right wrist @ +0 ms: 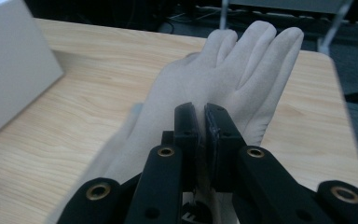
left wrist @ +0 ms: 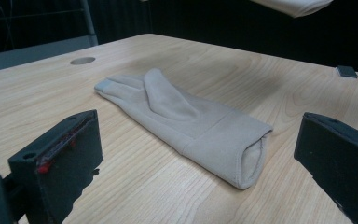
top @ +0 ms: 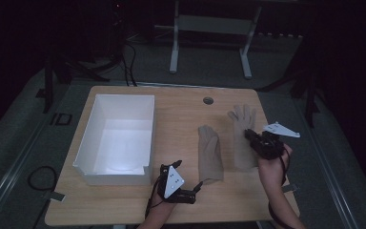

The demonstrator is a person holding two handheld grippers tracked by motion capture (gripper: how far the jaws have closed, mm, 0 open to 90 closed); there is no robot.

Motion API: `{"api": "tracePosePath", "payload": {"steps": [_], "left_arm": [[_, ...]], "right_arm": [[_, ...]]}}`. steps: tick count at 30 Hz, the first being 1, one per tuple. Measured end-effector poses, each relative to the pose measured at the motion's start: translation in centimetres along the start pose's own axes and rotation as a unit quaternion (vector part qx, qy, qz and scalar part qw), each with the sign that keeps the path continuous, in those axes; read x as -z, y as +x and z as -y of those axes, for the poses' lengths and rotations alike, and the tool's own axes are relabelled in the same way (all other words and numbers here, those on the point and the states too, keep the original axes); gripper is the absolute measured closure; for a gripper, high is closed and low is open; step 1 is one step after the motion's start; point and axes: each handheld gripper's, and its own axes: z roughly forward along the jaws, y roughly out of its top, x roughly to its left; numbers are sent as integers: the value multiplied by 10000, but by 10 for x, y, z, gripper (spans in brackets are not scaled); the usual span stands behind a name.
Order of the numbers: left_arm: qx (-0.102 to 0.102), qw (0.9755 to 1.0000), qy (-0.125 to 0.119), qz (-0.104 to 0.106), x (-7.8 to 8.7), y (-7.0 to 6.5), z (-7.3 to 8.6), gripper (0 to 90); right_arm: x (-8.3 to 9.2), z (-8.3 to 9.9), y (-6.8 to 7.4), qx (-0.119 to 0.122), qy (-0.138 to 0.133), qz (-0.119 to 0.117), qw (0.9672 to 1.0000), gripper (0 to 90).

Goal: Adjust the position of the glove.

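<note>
The person's right gripper is clenching a beige fabric glove with spread fingers, its two black jaws pinched tight on the cloth around the palm; in the right gripper view the jaws are pressing together with the glove pinned between them, its fingers pointing away toward the far edge of the light wooden table. In the high view that glove is lying stretched along the right part of the table, fingers toward the far side, with the gripper on its middle. Just beside it, to the left, a second beige fabric glove with its fingers held together is lying flat on the wood, cuff toward the person. The left gripper is sitting low near the front edge, its jaws standing wide apart and grasping nothing; in the left gripper view they are framing the open cuff of that flat glove without touching it. An open white rectangular box is standing on the left part of the table, well apart from both gloves.
</note>
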Motion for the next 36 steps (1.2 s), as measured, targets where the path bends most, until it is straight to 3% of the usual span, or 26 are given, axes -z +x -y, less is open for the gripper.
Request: {"api": "tracePosePath", "payload": {"steps": [2,7,11,13,20,26,36], "left_arm": [[-7,10000,5,4,0,0,0,12],[-10,10000,1,10,0,0,0,12],[2,10000,4,29,1,0,0,12],[0,10000,11,44,1,0,0,12],[-4,10000,-2,64,0,-1,0,12],[-1,10000,3,63,0,-1,0,12],[-7,10000,-15,80,0,-1,0,12]], "right_arm": [[-7,-3,11,-19,-30,-138,9999,840],[-27,-6,39,-49,27,-206,9998,840],[-40,0,55,-100,91,-498,9987,840],[-44,5,62,-27,154,-492,9987,840],[-62,30,68,-99,435,-326,9985,839],[-78,49,71,-138,727,-332,9967,838],[-91,73,71,-175,888,-258,9956,827]]}}
